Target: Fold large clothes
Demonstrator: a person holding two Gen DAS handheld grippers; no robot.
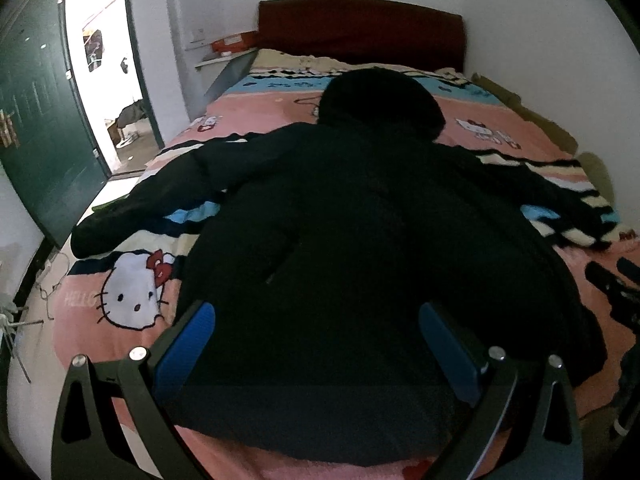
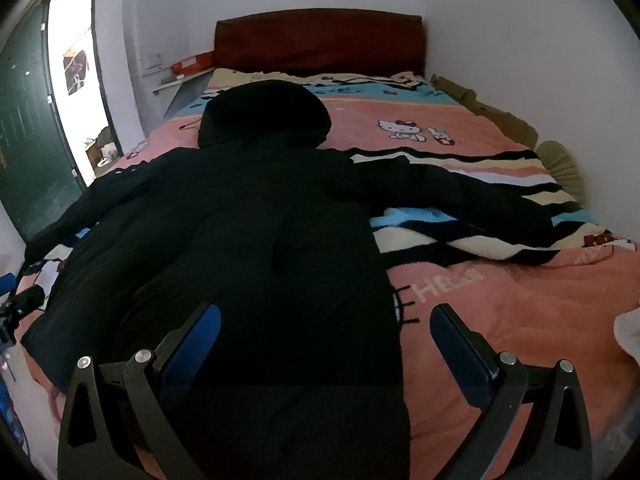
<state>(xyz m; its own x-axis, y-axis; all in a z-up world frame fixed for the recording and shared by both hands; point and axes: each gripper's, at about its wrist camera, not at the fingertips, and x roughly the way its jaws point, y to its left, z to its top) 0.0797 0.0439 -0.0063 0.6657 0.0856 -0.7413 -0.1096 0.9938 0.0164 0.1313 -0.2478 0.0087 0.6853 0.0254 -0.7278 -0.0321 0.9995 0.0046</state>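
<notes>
Right now a black hooded coat (image 1: pixel 340 220) lies spread flat on the pink cartoon blanket (image 1: pixel 132 344), hood (image 1: pixel 380 100) toward the dark red headboard (image 1: pixel 360 28) at twelve o'clock and hem at six, nearest both tools. Its long axis runs six to twelve; the sleeves reach out toward nine and three.

The left gripper (image 1: pixel 316 340) hangs over the hem with fingers wide apart, holding nothing. The right gripper (image 2: pixel 324 340) is likewise spread and empty, straddling the coat's right edge, with its left finger (image 2: pixel 196 344) over cloth and the other over bare blanket.

Each sleeve lies well ahead of its own-side tool, so I judge a sleeve fold would suit either equally.
</notes>
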